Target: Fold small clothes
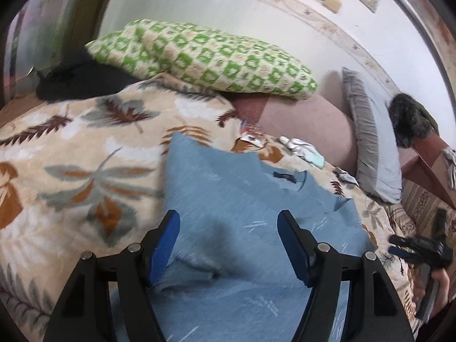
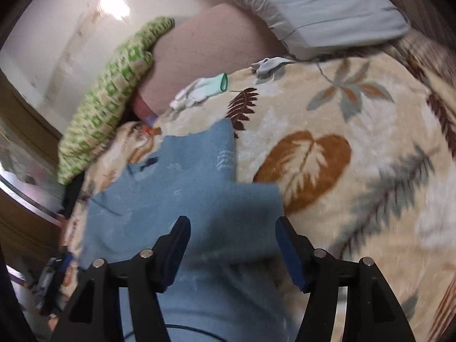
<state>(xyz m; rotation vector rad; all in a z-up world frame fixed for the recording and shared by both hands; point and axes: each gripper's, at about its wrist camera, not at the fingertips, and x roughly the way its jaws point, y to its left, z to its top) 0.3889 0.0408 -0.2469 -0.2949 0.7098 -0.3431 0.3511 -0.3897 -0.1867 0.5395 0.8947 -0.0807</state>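
A small blue shirt (image 1: pixel 228 196) lies spread on a leaf-patterned blanket (image 1: pixel 71 156), collar label toward the pillows. My left gripper (image 1: pixel 228 222) is open and hovers over the shirt's lower part, where the cloth is rucked up by the left finger. In the right wrist view the same shirt (image 2: pixel 182 188) lies with one sleeve pointing up. My right gripper (image 2: pixel 232 228) is open over the shirt's right side, nothing between its fingers. The right gripper also shows in the left wrist view (image 1: pixel 421 253), held in a hand at the bed's right edge.
A green-patterned pillow (image 1: pixel 211 57) and a grey pillow (image 1: pixel 373 142) lie against a pink headboard cushion (image 1: pixel 307 122). White gloves (image 1: pixel 302 148) lie on the blanket beyond the shirt. A dark furry garment (image 1: pixel 410 119) hangs at the right.
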